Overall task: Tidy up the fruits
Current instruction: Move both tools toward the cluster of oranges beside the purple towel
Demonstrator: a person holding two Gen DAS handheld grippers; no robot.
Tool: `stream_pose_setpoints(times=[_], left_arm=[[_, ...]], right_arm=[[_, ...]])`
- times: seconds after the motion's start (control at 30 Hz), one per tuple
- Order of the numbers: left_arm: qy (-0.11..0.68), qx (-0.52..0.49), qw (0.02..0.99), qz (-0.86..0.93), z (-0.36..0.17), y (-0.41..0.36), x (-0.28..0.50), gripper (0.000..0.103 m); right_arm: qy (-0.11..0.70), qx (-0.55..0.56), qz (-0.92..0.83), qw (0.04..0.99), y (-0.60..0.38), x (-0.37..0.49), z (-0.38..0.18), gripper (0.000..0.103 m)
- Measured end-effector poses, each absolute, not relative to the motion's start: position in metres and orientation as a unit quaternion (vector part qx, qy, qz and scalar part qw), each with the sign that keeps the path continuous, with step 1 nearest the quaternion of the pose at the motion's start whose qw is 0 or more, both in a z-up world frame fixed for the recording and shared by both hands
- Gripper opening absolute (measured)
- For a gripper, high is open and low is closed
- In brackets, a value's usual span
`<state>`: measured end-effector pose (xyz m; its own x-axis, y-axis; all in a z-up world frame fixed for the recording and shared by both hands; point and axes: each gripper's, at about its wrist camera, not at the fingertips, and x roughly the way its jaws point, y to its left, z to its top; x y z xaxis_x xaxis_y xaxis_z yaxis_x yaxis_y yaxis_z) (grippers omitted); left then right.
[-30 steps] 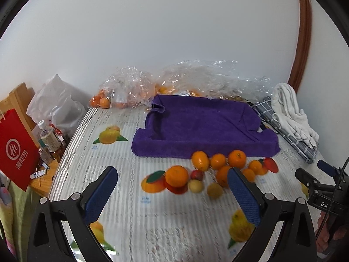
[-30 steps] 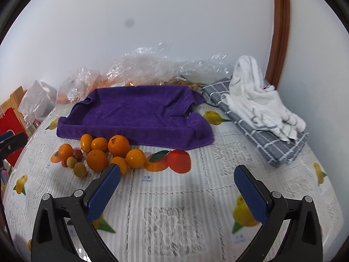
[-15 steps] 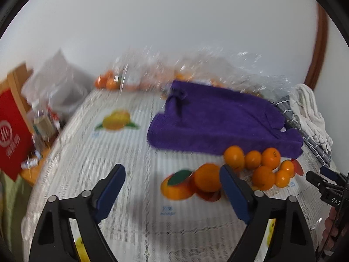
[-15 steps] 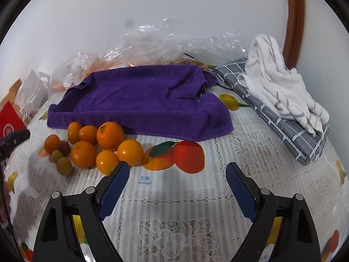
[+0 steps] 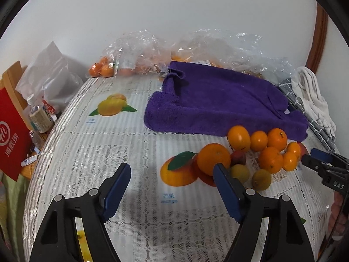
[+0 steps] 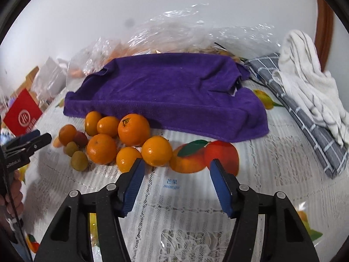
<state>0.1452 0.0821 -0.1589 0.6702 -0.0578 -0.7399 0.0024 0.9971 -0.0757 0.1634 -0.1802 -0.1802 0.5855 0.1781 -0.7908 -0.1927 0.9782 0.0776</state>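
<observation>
Several oranges lie in a loose cluster on the fruit-print tablecloth, the largest in the left wrist view [image 5: 213, 159] and another big one in the right wrist view [image 6: 133, 129]. A dark red fruit [image 5: 238, 157] and two yellow-green fruits [image 5: 261, 179] lie among them. A purple towel [image 6: 165, 91] lies just behind the cluster. My left gripper [image 5: 172, 175] is open and empty, low over the cloth, left of the cluster. My right gripper [image 6: 175, 172] is open and empty, just in front of an orange [image 6: 156, 151].
Clear plastic bags [image 5: 139, 52] with more oranges sit along the back wall. A grey checked cloth [image 6: 305, 113] and a white striped towel [image 6: 309, 83] lie at the right. A red bag [image 5: 11, 135] and bottles [image 5: 40, 118] stand off the left edge.
Both grippers have moved forward and down towards the fruit cluster, which now looks larger and closer. Both jaw gaps have narrowed a little but stay open.
</observation>
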Motion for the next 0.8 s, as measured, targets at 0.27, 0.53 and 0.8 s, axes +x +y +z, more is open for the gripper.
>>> stream_pose_setpoints(times=[0.27, 0.53, 0.8], left_arm=[[0.419, -0.054, 0.906, -0.023, -0.165, 0.084, 0.146, 0.076], [0.416, -0.061, 0.907, -0.026, -0.165, 0.083, 0.146, 0.076], [0.409, -0.066, 0.91, -0.023, -0.164, 0.085, 0.146, 0.076]], right_arm=[[0.45, -0.059, 0.117, 0.883, -0.159, 0.176, -0.175, 0.058], [0.445, -0.038, 0.145, 0.883, -0.16, 0.185, -0.175, 0.055], [0.451, 0.035, 0.182, 0.873, -0.182, 0.188, -0.183, 0.028]])
